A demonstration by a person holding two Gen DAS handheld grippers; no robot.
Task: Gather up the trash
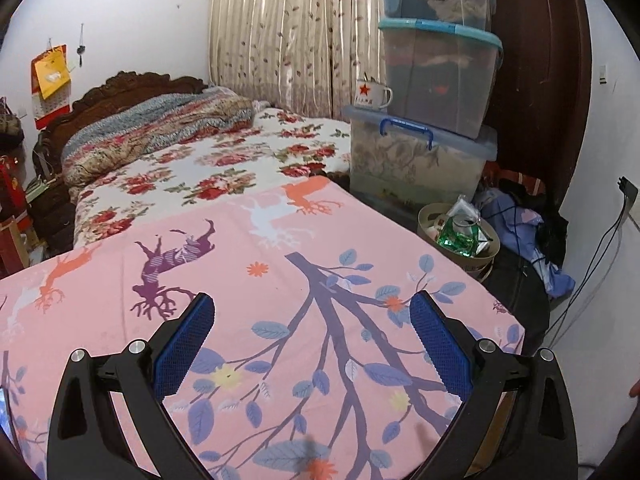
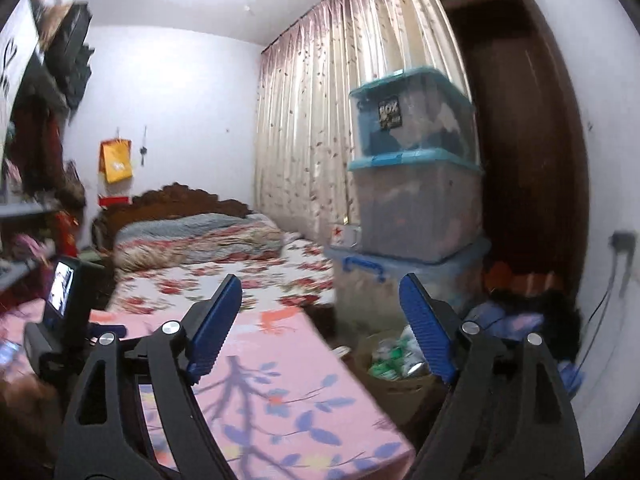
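Left claw: lower centre of frame, spread wide, empty, over pink sheet. Right claw: lower centre, spread wide, empty; view blurred. Trash bin: right of centre, on floor just beside pink sheet edge, holding green wrappers. Stacked storage boxes: upper right, behind bin. Floral bed: centre left, beyond pink sheet. Curtain: top centre.
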